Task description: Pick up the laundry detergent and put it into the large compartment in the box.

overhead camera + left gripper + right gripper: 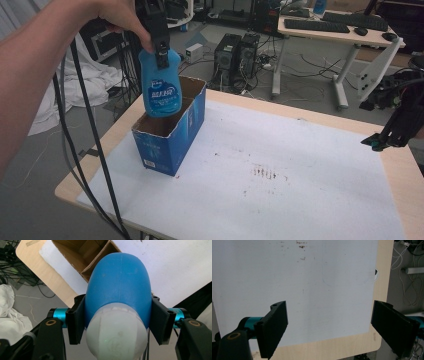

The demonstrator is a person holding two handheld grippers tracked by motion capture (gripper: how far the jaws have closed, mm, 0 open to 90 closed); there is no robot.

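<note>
Over the open blue cardboard box, left gripper clamps the blue plastic bottle near its cap, long axis vertical, base just above the opening. Right gripper gapes empty, well apart.

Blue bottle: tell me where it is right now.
In the high view the blue bottle hangs at the table's left side, clamped near its top by the left gripper, its base just above the open blue box.

The left gripper hangs raised, jaws clamped; the right gripper hovers with jaws wide apart.
</note>
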